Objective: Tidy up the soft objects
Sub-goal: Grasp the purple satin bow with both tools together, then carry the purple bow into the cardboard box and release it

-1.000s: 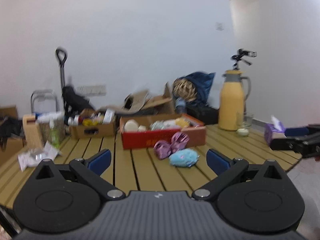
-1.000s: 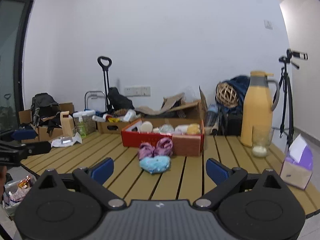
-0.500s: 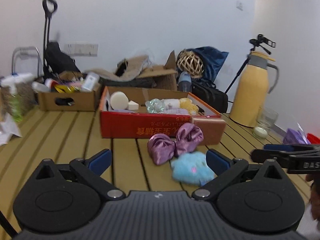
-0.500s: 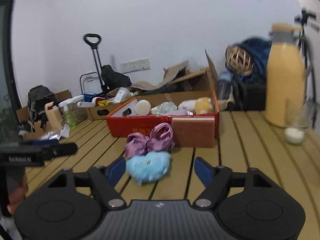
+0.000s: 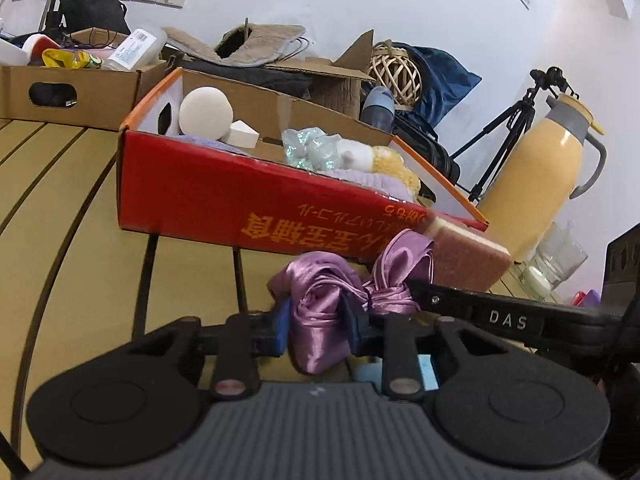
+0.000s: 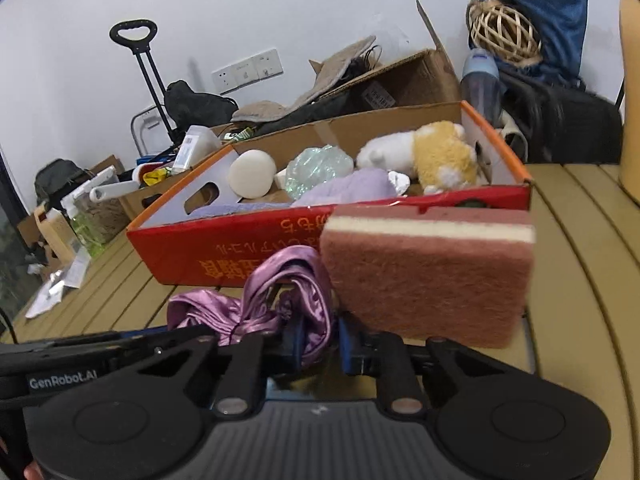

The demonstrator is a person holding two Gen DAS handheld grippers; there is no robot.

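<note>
A purple satin bow (image 5: 320,304) lies on the slatted table just in front of the red cardboard box (image 5: 240,204). My left gripper (image 5: 319,326) is closing, its blue pads pressing the bow's left lobe. My right gripper (image 6: 322,342) is closing too, with the bow's right lobe (image 6: 304,280) pinched between its pads. A pink scouring sponge (image 6: 428,272) leans on the box beside the bow. A light blue plush (image 5: 424,372) is mostly hidden under the grippers. The box holds a white ball (image 6: 252,174), a yellow-and-white plush (image 6: 432,152) and a lilac cloth (image 6: 352,188).
A yellow jug (image 5: 540,184) and a glass (image 5: 556,264) stand at the right on the wooden table (image 5: 60,220). A brown box of bottles (image 5: 60,84) sits at the back left. A tripod (image 5: 508,140) and bags are behind.
Both grippers came forward and down from wide of the table to the purple bow. Their jaws went from wide open to closed on it, one on each lobe.
</note>
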